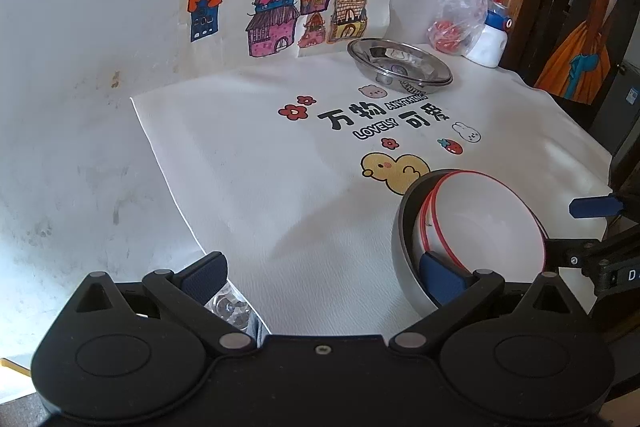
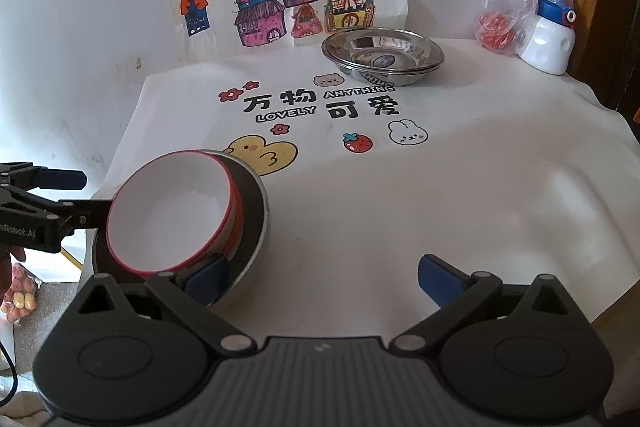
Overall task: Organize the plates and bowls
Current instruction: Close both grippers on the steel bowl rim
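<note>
We nest the red-rimmed bowls (image 2: 168,215) in the grey bowl (image 2: 256,211) on the counter (image 2: 440,187). Both tongs, left (image 1: 320,275) and right (image 2: 320,279), gape open, holding nothing. Next, we judge, comes seating the bowls level.

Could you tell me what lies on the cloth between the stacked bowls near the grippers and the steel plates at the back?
No dishes: only the printed cloth, with duck, strawberry and lettering, separates the bowls from the steel plates. Both wrist views show it.
</note>
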The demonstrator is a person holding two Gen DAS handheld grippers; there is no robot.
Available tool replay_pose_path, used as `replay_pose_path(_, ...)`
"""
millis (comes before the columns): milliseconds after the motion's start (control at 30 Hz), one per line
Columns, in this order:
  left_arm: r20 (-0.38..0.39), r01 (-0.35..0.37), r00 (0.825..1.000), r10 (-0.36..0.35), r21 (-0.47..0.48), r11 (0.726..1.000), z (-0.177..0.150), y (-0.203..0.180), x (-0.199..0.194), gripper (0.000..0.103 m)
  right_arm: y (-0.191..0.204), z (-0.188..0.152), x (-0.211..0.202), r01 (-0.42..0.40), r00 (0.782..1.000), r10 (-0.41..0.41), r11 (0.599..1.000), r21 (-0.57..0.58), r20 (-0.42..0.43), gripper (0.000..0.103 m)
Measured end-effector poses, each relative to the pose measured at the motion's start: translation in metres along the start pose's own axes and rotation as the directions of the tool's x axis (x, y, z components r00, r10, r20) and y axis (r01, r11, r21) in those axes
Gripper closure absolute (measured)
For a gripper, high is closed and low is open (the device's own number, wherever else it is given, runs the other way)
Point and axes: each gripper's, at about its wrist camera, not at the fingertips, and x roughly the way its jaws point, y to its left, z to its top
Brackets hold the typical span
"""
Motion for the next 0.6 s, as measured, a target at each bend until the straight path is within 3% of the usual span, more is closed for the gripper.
replay_pose_path(600,-0.018,-0.034,0.999,0.034,-0.026,0.999,0.0014,-0.0057,0.0045,0.006,-0.0030,0.0014,0.0018,-0.006,1.000,0.006,1.000,0.003,0.005,0.000)
